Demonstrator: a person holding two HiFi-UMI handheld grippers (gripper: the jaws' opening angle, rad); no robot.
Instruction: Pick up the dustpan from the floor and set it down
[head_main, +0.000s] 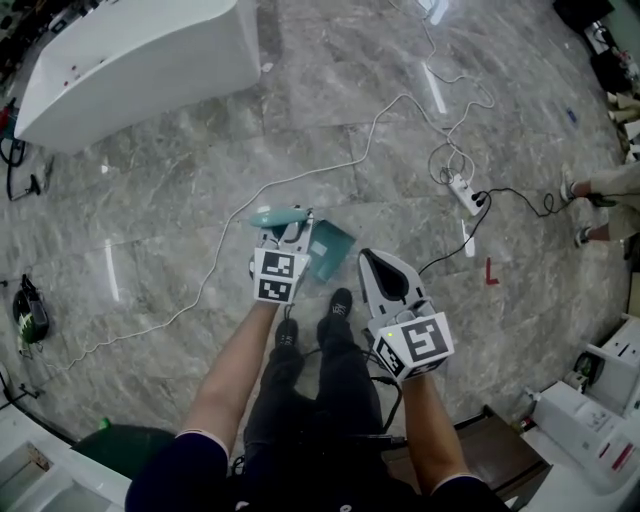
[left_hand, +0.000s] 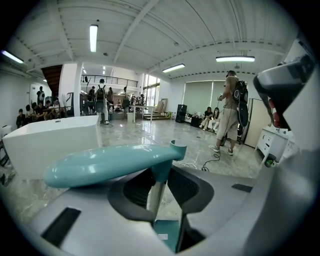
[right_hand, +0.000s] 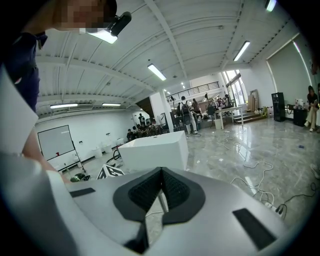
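The dustpan has a teal pan (head_main: 332, 250), a pale upright pole (left_hand: 156, 197) and a teal grip (left_hand: 110, 165) across the top. My left gripper (head_main: 290, 230) is shut on the pole just under the grip, and the pan hangs below the jaws, close over the marble floor. In the left gripper view the pole runs between the two dark pads (left_hand: 137, 192) and the pan (left_hand: 167, 235) shows underneath. My right gripper (head_main: 368, 258) hangs to the right of the pan with its jaws shut and nothing in them; its own view shows the tips (right_hand: 161, 172) meeting.
A big white tub (head_main: 130, 60) lies at the far left. A power strip (head_main: 466, 193) with white and black cables crosses the floor ahead. My shoes (head_main: 340, 305) stand just behind the pan. Another person's feet (head_main: 582, 190) are at the right edge, and white cabinets (head_main: 590, 420) at the near right.
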